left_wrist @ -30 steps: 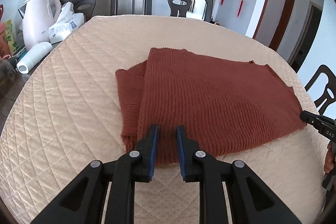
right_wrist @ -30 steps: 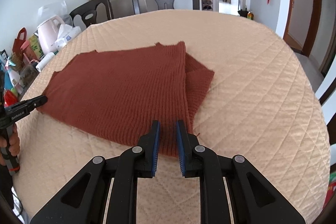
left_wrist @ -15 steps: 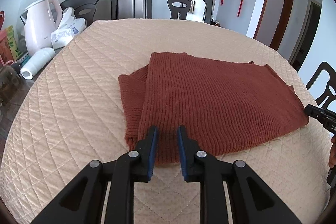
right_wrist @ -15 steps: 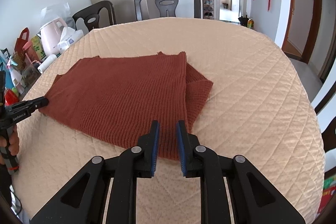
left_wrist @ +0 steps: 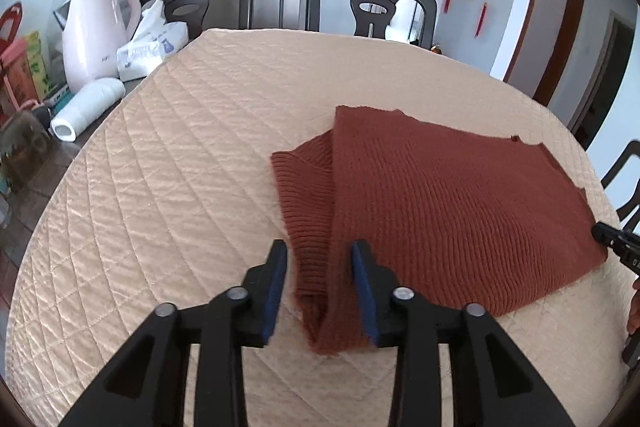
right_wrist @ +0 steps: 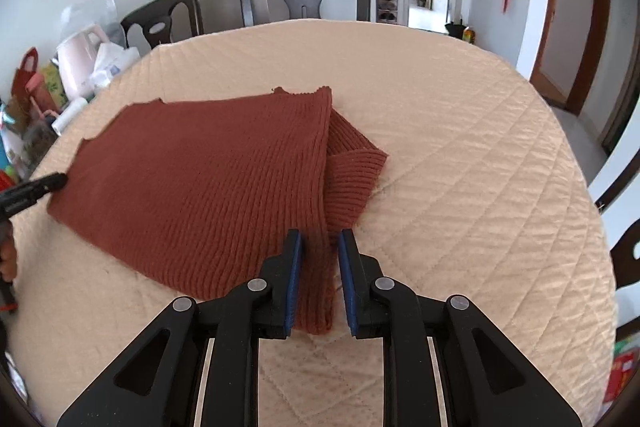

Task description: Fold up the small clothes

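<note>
A rust-brown ribbed knit garment (left_wrist: 440, 195) lies folded on the round quilted beige table (left_wrist: 192, 163). My left gripper (left_wrist: 320, 259) is open, its fingers either side of the garment's near corner and the sleeve fold. In the right wrist view the same garment (right_wrist: 208, 179) spreads to the left. My right gripper (right_wrist: 319, 247) is open around its near corner, with the sleeve (right_wrist: 352, 167) poking out to the right. Each gripper's tip shows at the edge of the other view.
Dark chairs (left_wrist: 372, 3) stand at the far side. A pink kettle (left_wrist: 96, 35), a tissue pack (left_wrist: 148, 51), a white roll (left_wrist: 86, 109) and jars crowd the left edge. A doorway (right_wrist: 572, 27) is on the right.
Both grippers' jaws have opened wider. Both have moved forward so the garment's corners now sit between the fingers. The left one has shifted left.
</note>
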`<state>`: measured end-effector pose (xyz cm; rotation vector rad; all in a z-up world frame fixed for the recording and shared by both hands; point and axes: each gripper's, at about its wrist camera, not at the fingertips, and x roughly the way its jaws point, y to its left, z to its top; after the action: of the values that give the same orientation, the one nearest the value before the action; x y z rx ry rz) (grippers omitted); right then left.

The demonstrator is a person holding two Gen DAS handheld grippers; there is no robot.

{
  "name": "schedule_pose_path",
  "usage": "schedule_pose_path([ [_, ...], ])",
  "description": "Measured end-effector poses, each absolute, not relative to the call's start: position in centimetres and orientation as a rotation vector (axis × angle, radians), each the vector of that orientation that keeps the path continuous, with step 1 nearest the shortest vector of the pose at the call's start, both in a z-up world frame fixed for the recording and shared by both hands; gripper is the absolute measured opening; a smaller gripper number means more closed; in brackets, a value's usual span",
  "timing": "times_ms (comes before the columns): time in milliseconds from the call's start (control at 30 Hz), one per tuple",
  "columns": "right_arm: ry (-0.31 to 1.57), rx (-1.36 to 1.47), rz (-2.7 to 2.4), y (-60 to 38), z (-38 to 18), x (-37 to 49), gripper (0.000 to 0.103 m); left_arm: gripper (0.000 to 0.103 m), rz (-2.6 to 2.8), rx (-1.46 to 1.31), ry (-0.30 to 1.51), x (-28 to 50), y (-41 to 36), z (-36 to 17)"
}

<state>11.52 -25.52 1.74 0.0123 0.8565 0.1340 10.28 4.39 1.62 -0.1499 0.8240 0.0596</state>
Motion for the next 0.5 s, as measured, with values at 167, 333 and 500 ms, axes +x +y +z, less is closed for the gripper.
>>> schedule_pose_path([
  [167,0.842,0.075,0.140,-26.7,2.1,12.0,0.047,0.040,0.030,-0.193,0.823,10.9,5.2,1.6],
  [333,0.866,0.175,0.187,-27.8,1.5,13.5,0.047,0.046,-0.016,-0.268,0.858,12.6,5.9,0.8],
  [500,0.872,0.245,0.218,-28.5,0.7,14.9,0.047,0.051,-0.041,-0.303,0.857,14.0,6.2,0.3],
])
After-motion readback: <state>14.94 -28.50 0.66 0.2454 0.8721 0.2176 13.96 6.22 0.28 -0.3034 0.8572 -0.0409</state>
